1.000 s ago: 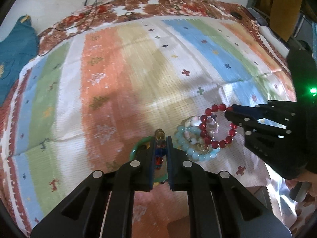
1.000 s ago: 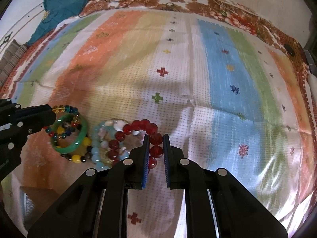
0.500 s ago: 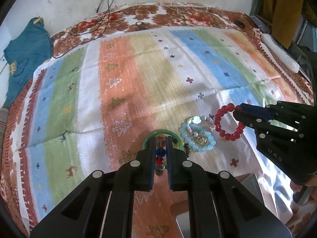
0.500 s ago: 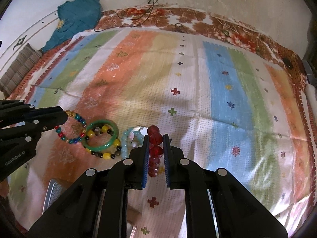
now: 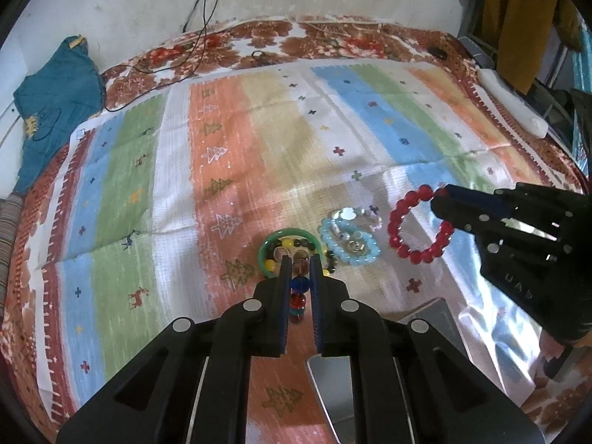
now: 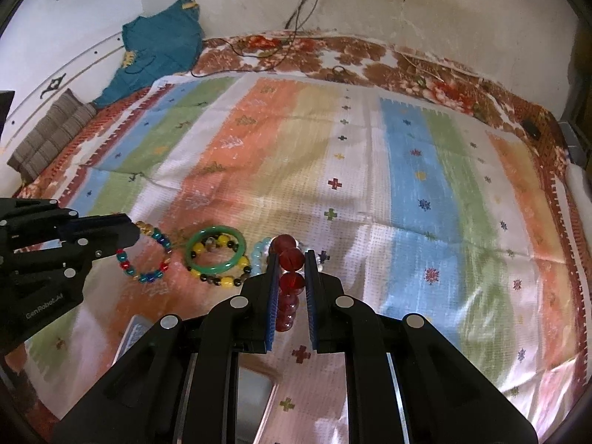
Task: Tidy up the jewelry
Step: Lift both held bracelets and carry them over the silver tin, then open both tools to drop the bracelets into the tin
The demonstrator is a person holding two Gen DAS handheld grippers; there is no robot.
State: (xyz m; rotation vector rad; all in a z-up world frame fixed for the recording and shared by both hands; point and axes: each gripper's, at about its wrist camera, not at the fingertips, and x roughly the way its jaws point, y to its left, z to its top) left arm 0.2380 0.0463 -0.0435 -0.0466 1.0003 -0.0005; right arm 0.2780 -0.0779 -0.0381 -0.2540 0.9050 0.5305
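Item 1: left gripper (image 5: 299,262), jaws clamped on a multicoloured bead bracelet (image 6: 145,255). In the left wrist view only a short column of its beads shows between the pads; the right wrist view shows the whole loop hanging from the fingertips, above the striped cloth (image 6: 407,170).

Item 2: right gripper (image 6: 292,257), jaws clamped on a red bead bracelet (image 5: 420,224). Its own camera sees a stacked line of red beads between the blue pads; the full ring is visible only in the left wrist view, held clear of the cloth.

Item 3: green bangle (image 6: 215,247) lying on the cloth with a yellow-and-dark bead bracelet (image 6: 222,277) partly under and inside it. In the left wrist view the left fingers hide its near edge.

Item 4: pale blue bead bracelet (image 5: 349,240) with a clear pinkish bracelet (image 5: 364,216) and a small gold piece, overlapped; details hard to make out. The right wrist view shows only a sliver of it behind the fingers.

Item 5: grey flat object (image 5: 429,314) near the cloth's front edge, mostly hidden by both grippers; identity unclear.

Item 6: teal garment (image 6: 159,48) at the far corner.
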